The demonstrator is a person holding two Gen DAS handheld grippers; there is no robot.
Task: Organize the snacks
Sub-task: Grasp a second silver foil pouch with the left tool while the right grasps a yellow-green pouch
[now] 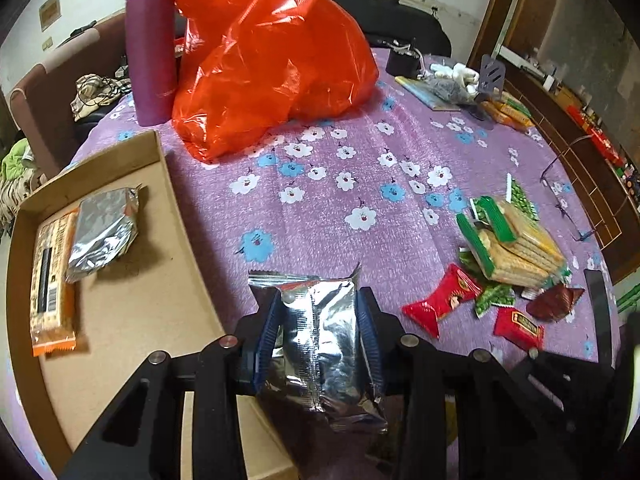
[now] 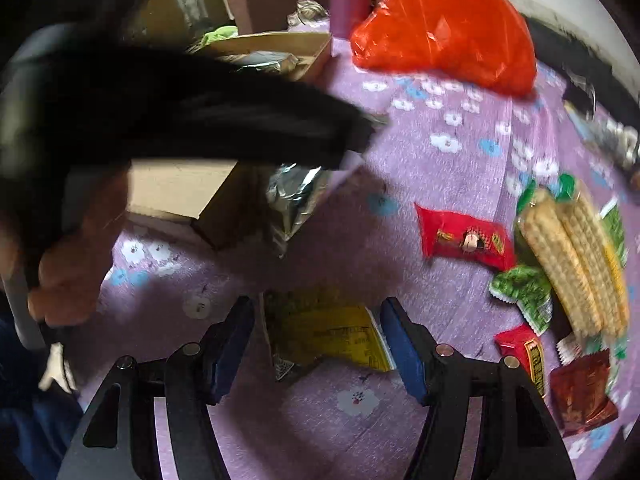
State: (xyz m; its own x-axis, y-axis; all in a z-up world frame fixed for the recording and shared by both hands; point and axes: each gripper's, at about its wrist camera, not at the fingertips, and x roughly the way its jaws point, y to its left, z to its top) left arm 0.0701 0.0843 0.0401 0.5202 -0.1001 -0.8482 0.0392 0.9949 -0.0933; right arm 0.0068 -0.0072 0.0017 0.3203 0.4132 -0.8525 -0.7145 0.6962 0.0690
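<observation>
My left gripper [image 1: 320, 300] is shut on a silver foil snack packet [image 1: 320, 344], held just right of an open cardboard box [image 1: 132, 288]. In the box lie another silver packet [image 1: 104, 232] and an orange cracker packet [image 1: 52, 280]. In the right wrist view my right gripper [image 2: 318, 306] stands open over a yellow snack packet [image 2: 332, 332] that lies flat on the purple cloth between its fingers; the left pad is clear of it. To its right is a pile: a biscuit pack [image 2: 572, 264], red packets [image 2: 464, 240], green ones [image 2: 524, 292] and a brown one [image 2: 580, 392].
A red plastic bag [image 1: 272, 60] and a purple flask [image 1: 150, 48] stand behind the box. Spectacles [image 1: 576, 184] lie near the table's right edge, with small clutter [image 1: 452, 84] at the far right. A hand [image 2: 72, 264] holds the blurred left gripper body across the right wrist view.
</observation>
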